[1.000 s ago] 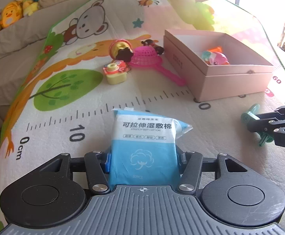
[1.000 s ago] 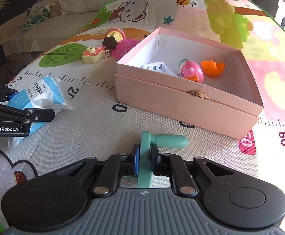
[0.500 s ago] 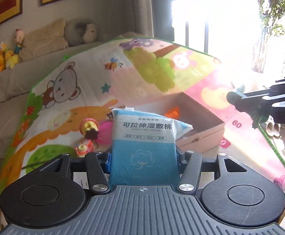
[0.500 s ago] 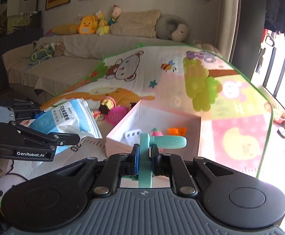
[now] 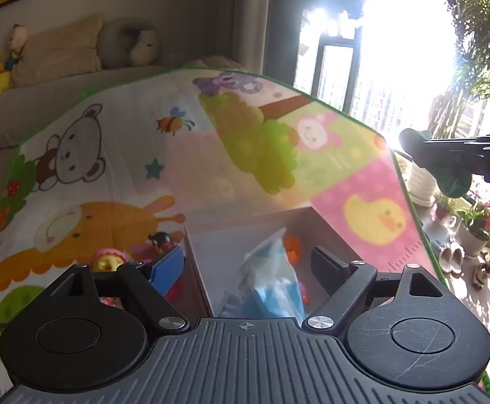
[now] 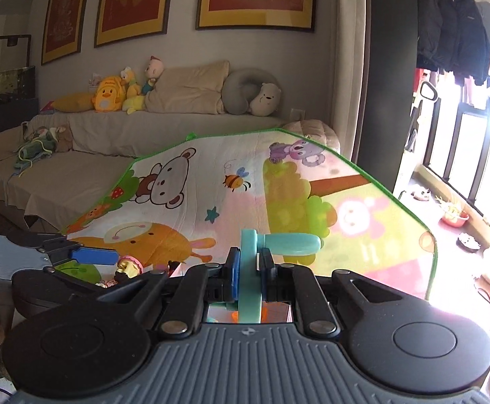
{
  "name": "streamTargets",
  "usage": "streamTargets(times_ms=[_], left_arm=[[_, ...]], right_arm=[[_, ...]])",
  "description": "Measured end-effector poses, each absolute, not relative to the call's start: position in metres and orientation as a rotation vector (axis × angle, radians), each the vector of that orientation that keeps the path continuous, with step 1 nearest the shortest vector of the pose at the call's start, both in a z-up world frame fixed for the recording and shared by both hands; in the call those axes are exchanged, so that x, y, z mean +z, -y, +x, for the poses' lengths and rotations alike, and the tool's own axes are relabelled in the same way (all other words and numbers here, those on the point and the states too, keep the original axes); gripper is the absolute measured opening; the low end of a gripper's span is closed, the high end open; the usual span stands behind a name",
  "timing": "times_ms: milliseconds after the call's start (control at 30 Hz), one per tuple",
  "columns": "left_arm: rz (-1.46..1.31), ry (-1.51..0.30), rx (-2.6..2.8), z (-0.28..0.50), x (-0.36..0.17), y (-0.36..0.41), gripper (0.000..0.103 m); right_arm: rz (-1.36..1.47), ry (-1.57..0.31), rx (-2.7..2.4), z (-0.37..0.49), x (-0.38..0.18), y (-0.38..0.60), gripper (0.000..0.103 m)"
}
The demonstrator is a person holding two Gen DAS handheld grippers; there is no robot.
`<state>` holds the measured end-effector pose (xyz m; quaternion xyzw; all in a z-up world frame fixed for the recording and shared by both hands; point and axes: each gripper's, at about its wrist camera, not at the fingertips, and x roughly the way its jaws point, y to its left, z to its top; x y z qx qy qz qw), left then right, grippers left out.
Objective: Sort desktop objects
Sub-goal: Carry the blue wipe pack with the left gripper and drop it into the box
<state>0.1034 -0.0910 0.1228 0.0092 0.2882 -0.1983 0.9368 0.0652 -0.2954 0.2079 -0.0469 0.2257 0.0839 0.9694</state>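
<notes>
Dropped from the opening left gripper [image 5: 248, 266]: blue wipes pack [image 5: 272, 286], clamped a second ago, now inside pink box [image 5: 231, 235].
Visible only from right wrist: right gripper [image 6: 248, 269] clamped on teal toy [image 6: 278, 244], above play mat [image 6: 211, 185].

Black left gripper [image 5: 246, 266], ribbed grey base, blue pad, silver screws

Each camera sat on its gripper, looking forward and downward along the fingers. Left view faced the box [image 5: 315, 225] closely; right view faced the sofa [image 6: 144, 128]. Both shared the mat [image 5: 211, 155].
</notes>
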Motion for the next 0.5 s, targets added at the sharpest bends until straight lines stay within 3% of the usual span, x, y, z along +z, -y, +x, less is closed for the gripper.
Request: streamTargets(times_ms=[100,300,500], left_arm=[[0.055,-0.628,-0.36,0.083,0.093,0.073,0.094],[0.116,-0.695,-0.285,0.056,0.053,0.051,0.096],[0.095,-0.706,-0.277,0.047,0.043,0.044,0.099]], right_arm=[[-0.07,-0.532,0.178,0.085,0.183,0.298,0.011],[-0.015,-0.71,0.192,0.128,0.13,0.292,0.012],[0.009,-0.753,0.219,0.148,0.114,0.265,0.026]])
